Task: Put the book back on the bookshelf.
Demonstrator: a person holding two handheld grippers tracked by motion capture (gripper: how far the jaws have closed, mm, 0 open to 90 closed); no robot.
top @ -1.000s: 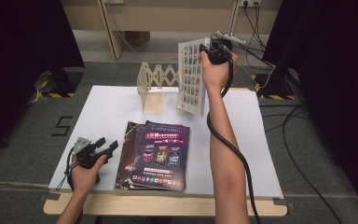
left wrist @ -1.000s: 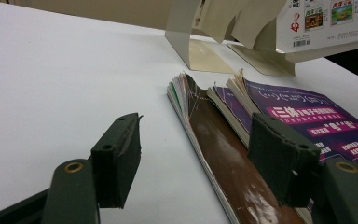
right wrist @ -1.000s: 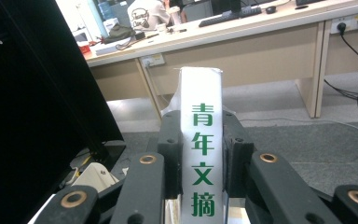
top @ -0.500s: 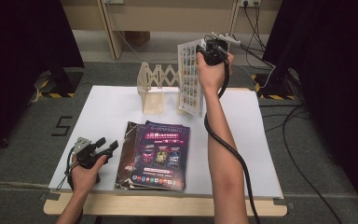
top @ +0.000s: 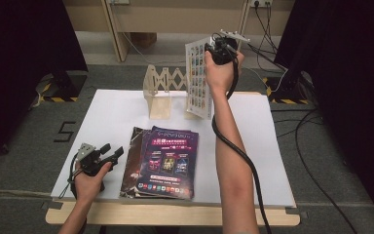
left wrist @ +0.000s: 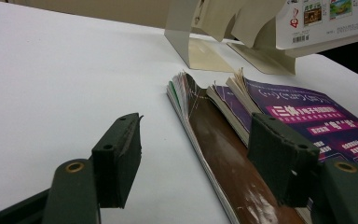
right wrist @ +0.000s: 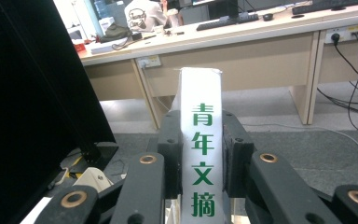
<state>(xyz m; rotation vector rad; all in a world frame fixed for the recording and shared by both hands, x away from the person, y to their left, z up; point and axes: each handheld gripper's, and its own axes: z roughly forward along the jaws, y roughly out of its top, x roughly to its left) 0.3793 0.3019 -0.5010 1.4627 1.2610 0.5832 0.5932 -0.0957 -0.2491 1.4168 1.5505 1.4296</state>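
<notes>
My right gripper [top: 213, 48] is raised above the table's far side and is shut on the spine of a white magazine [top: 198, 80] with small colour pictures, which hangs nearly upright over the wooden accordion rack [top: 161, 87]. In the right gripper view the white spine [right wrist: 201, 140] with green characters sits between the jaws of the right gripper [right wrist: 201, 154]. My left gripper [top: 113, 150] lies open on the table just left of a stack of magazines [top: 168, 161]. In the left gripper view the left gripper [left wrist: 198, 158] holds nothing, and the brown cover [left wrist: 219, 149] and purple cover [left wrist: 317, 121] lie ahead.
The white tabletop [top: 117, 117] has bare room to the left of the stack and rack. The rack's base [left wrist: 205, 46] stands beyond the stack. Cables [top: 302, 122] trail on the floor at the right. A desk [right wrist: 242, 42] stands in the background.
The right gripper has shifted slightly left and the held magazine has swung from tilted to nearly upright above the rack. The left gripper has stayed put.
</notes>
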